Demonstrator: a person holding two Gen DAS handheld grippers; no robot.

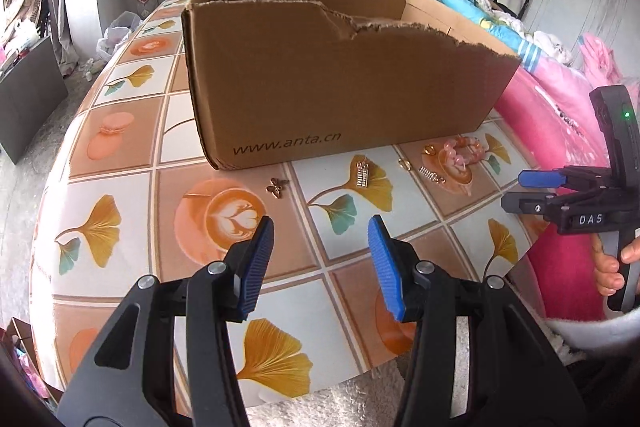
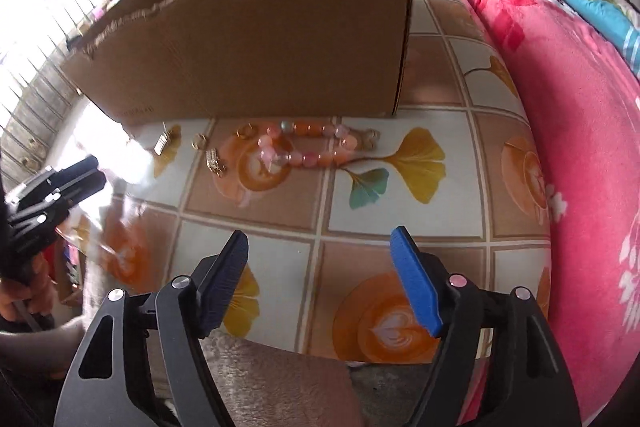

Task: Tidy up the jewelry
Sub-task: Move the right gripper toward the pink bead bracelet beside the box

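Bedroom, pink blanket along worktop edge; I see tile-print cloth with ginkgo leaves. Torn cardboard box at worktop back. Jewelry strung in row along box front: pink-orange bead bracelet, loop's long axis parallel to box wall; gold ring just beside it; gold earrings near; butterfly charm apart, leftward. My left hand-held gripper spread wide, holding nothing. My right hand-held gripper likewise agape, nothing between pads, short of bracelet.
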